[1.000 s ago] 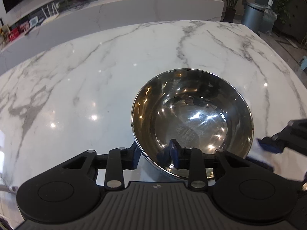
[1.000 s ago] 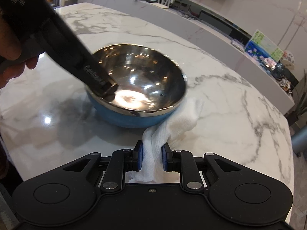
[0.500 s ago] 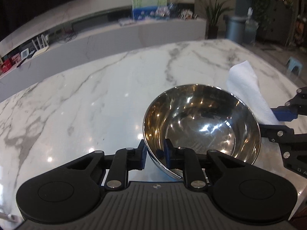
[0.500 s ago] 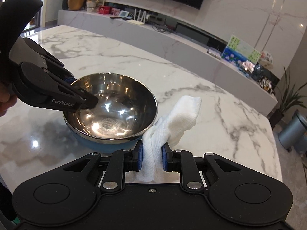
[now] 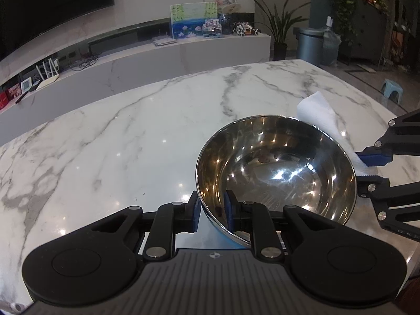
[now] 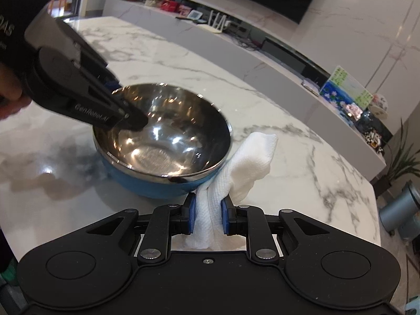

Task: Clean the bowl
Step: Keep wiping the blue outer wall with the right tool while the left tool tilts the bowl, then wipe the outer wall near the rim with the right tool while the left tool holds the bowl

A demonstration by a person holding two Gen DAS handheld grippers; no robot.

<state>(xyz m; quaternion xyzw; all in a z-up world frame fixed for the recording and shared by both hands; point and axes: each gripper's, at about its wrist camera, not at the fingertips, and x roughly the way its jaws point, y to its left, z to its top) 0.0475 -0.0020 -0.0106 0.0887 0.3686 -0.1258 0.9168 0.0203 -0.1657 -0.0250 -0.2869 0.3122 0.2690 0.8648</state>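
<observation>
A steel bowl (image 5: 275, 168) with a blue outside (image 6: 162, 136) sits on the white marble table (image 5: 131, 136). My left gripper (image 5: 212, 214) is shut on its near rim, one pad inside the bowl and one outside. In the right wrist view the left gripper (image 6: 136, 123) reaches in from the left over the rim. My right gripper (image 6: 207, 215) is shut on a white cloth (image 6: 252, 157), which stands up against the bowl's right side. The left wrist view shows the right gripper (image 5: 367, 168) at the right edge, with the cloth (image 5: 320, 115) behind the bowl.
A hand (image 6: 10, 99) holds the left gripper at the frame's edge. Beyond the table runs a low marble shelf (image 5: 183, 52) with pictures and small items. A grey bin (image 5: 309, 44) and a plant (image 5: 281, 26) stand on the floor past the far corner.
The left jaws have narrowed onto the bowl's rim, and that view has tipped up to show more of the room. The cloth, which lay by the bowl's base, now stands beside the bowl.
</observation>
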